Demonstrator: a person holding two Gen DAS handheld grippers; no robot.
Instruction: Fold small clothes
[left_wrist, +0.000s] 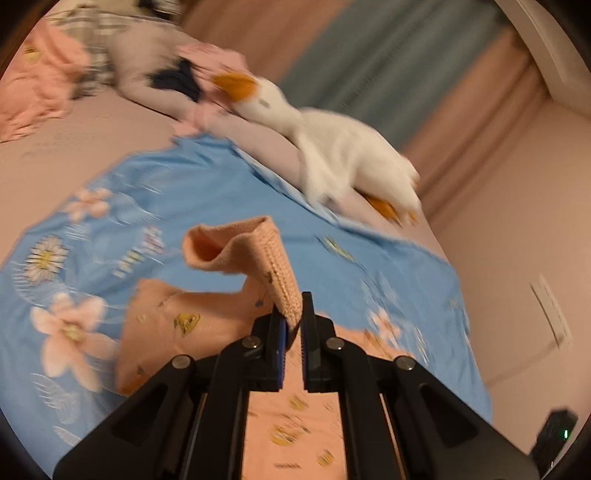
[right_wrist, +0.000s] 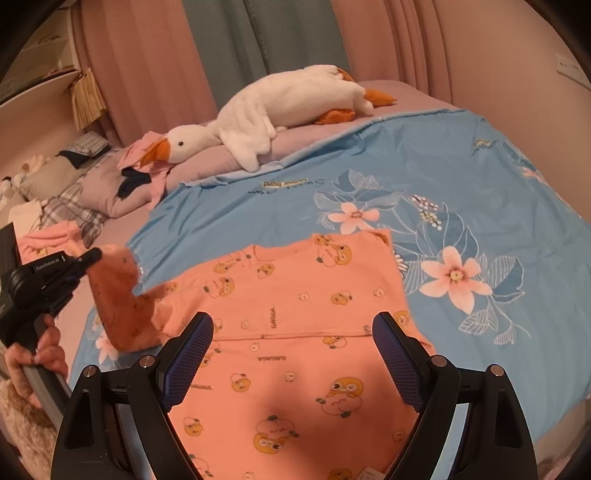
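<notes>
Shirt (right_wrist: 295, 332) sleeve cuff (left_wrist: 284, 288) pinched in left tongs (left_wrist: 293, 328) — right tongs (right_wrist: 293, 332) spread

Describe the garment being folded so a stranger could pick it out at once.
On the bed, a blue floral sheet is spread below a white plush goose. Flat in its middle lies a small peach cotton shirt printed with yellow cartoon ducks, its ribbed sleeve cuff pinched in the left gripper.
</notes>
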